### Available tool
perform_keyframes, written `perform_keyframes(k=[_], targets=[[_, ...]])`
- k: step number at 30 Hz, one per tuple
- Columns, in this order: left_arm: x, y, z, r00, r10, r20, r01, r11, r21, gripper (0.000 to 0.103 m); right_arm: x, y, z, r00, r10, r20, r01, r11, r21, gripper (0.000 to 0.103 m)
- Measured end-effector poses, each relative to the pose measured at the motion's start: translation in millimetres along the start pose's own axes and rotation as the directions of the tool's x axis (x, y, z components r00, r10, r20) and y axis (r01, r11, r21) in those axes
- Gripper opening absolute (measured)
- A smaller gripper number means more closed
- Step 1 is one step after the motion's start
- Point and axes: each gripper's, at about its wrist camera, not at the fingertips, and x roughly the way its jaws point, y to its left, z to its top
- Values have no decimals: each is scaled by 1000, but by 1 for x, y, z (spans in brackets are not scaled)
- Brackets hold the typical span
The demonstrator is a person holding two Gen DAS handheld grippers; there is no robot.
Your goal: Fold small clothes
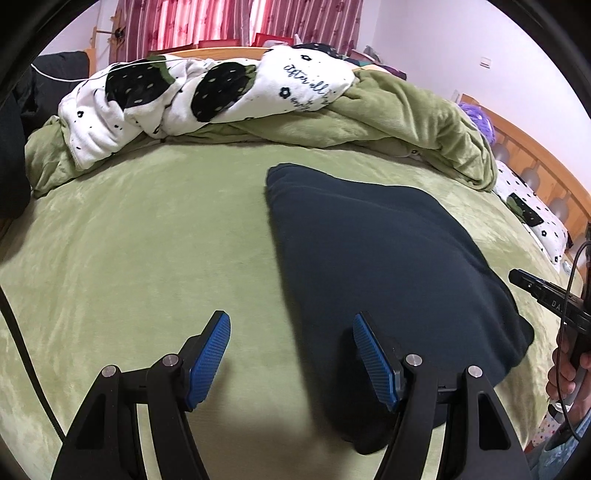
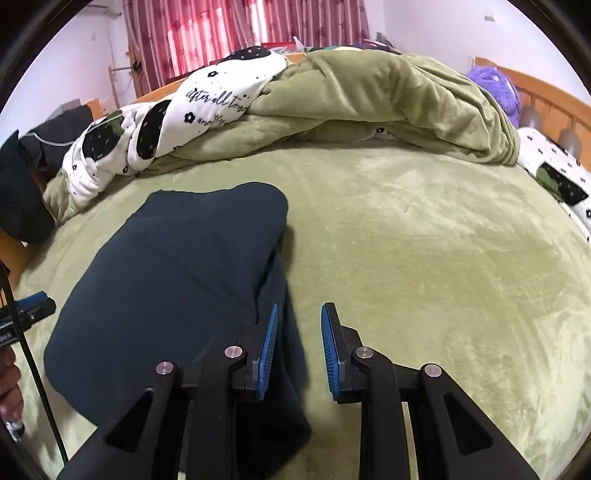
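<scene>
A dark navy garment point(image 1: 388, 266) lies folded flat on the green bed cover point(image 1: 147, 258), a long slab running from near the person toward the far side of the bed. In the right wrist view a lower layer of it point(image 2: 284, 332) sticks out past the top fold along its right edge.

The left gripper point(image 1: 291, 363) hangs above the garment's left edge with its jaws wide and nothing between them but cover and the cloth's border below. The right gripper point(image 2: 299, 349) hangs over the garment's right edge, jaws narrow but apart; the blue pads point(image 2: 267, 354) press on no cloth.

Beyond the garment a heaped green blanket point(image 1: 424, 122) and a white quilt with black strawberries point(image 1: 177, 96) are piled across the far part of the bed, well apart from the cloth. A white dotted pillow point(image 1: 532, 214) rests against the wooden headboard point(image 1: 546, 162) with a purple plush toy point(image 2: 495, 88) above it. Red curtains point(image 2: 229, 33) hang behind. The bed cover around the garment is bare.
</scene>
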Motion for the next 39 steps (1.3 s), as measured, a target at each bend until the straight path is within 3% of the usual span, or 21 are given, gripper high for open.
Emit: perform_keyframes(k=[7,16,20,25,27,29,30,34,37,39], targets=[[-13,-14,-22,1000,4,-10,-4,1000,26,67,-16,-10,-11,999,48,-6,-48,998,36,25],[-26,-24,-64,997,-41,-67,45,998,53,67,-39,15,-30,993,115,-10,-115,993,-31,25],[-18,-41,-75,998,7,-69,2,993,118,67,-42,26,-36,993,119,-24,-120,992,-48,25],[-5,-46,-72,997,58,-49,-52,992,114,66,-36,29,-46,995,89,-54,-92,994,-51,28],[-1,-43,-71,998,37,-49,-33,996,88,57,-33,28,-48,996,64,-58,-67,996,-63,29],[3,-43,-70,998,27,-52,-23,996,84,37,-26,27,-51,996,57,-67,-62,996,-68,29],[3,-43,-71,998,30,-48,-26,995,91,33,-22,27,-52,996,52,-77,-57,996,-70,29],[-1,-35,-76,999,49,-11,-48,994,96,13,-10,40,-56,997,5,-82,-16,990,-137,4],[2,-16,-74,999,-4,-45,5,1000,29,12,-10,45,-55,997,-42,-58,31,984,-175,2],[4,-9,-74,998,-41,-58,40,999,-16,12,-7,34,-50,994,-72,-84,60,989,-138,2]])
